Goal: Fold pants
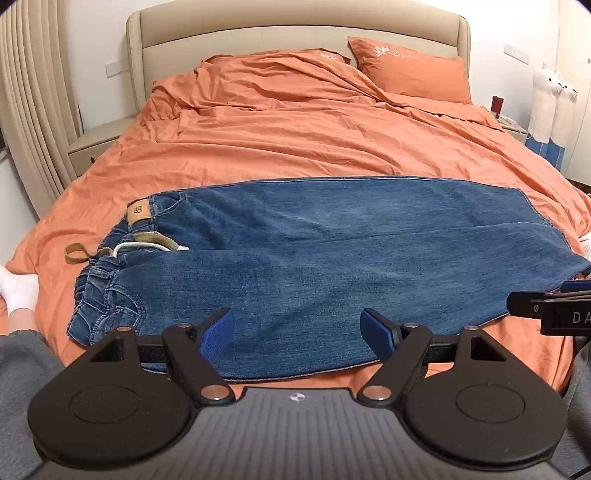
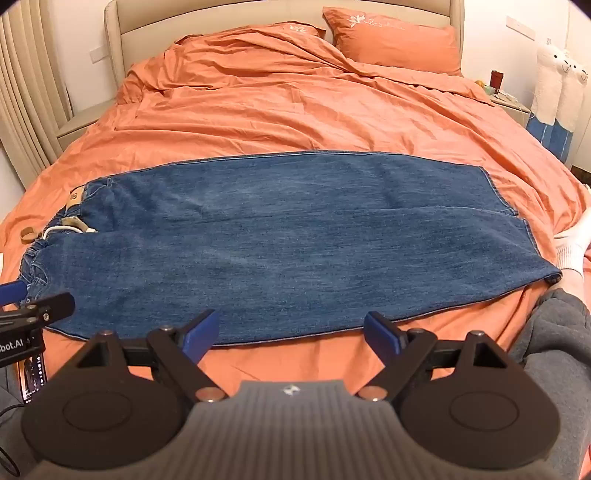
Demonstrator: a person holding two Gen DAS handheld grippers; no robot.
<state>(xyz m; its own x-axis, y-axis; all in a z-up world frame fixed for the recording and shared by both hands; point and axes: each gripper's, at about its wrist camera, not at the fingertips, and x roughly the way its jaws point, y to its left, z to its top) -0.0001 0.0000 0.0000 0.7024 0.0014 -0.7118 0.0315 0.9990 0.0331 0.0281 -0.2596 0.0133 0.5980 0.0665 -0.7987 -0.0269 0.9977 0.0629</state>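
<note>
left fingers (image 1: 218, 332) wide open, right fingers (image 2: 382, 332) likewise, both empty

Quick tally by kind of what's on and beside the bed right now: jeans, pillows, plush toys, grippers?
Jeans: 1
Orange pillows: 2, one mostly under the duvet
White plush toys: 2
Grippers, left gripper and right gripper, both open and empty: 2
Total: 7

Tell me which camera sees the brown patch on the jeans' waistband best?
The left wrist view. There the brown patch sits large and nearer the middle, with its stamped mark showing, though too blurred to read. In the right wrist view the patch is small, squeezed toward the left edge, and looks only like a tan tab.
</note>
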